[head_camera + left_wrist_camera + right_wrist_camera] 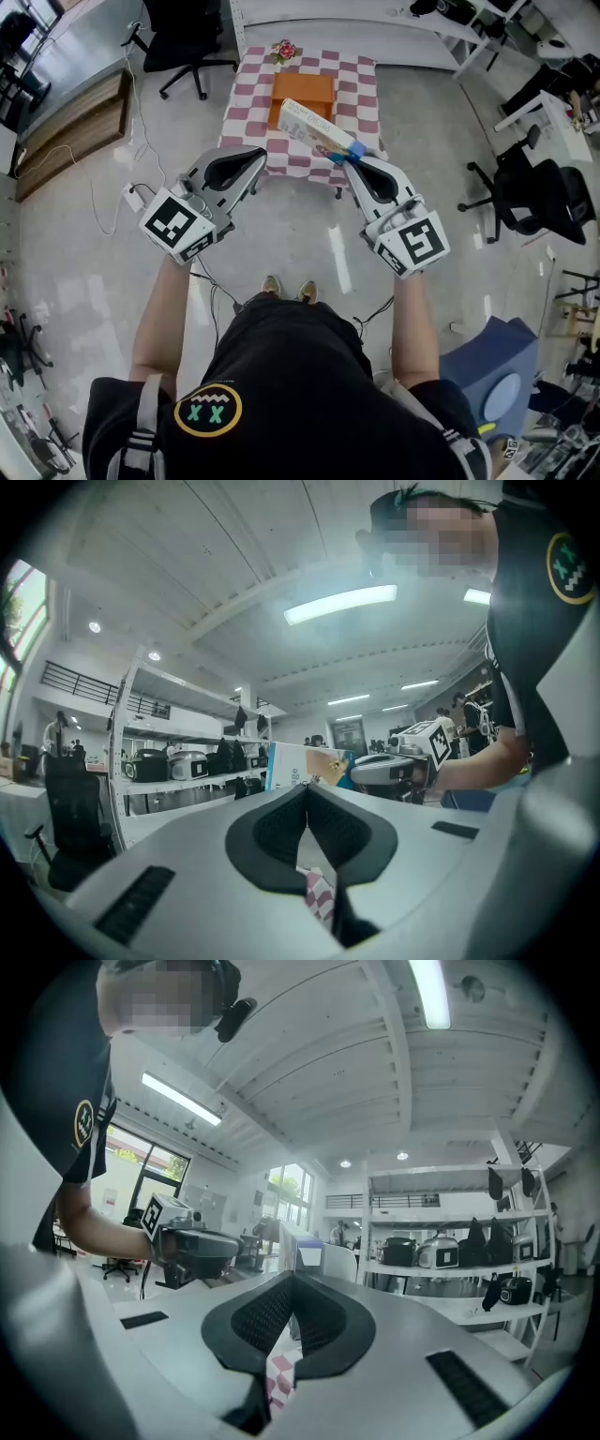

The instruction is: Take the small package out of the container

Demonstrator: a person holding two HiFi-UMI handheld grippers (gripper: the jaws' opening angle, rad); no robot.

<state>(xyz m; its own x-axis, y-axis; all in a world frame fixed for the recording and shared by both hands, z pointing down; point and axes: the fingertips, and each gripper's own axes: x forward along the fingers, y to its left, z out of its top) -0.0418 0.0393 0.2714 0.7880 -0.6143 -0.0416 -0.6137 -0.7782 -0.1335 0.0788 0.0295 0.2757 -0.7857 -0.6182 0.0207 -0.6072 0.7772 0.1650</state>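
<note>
Small package [314, 127] looks light, stiff, thin cardboard; right gripper [350, 157] clenched on its corner, above orange container [302, 91]; mid-edge hold is probably steadier; left gripper [256, 157] closed, empty.

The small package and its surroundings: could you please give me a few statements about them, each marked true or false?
1. The small package is gripped by the right gripper. True.
2. The package lies inside the orange container. False: it is held up in the air, out of the container.
3. The left gripper holds a second package. False: its fingers are together with nothing between them.
4. The container stands on a table with a checked cloth. True.
</note>
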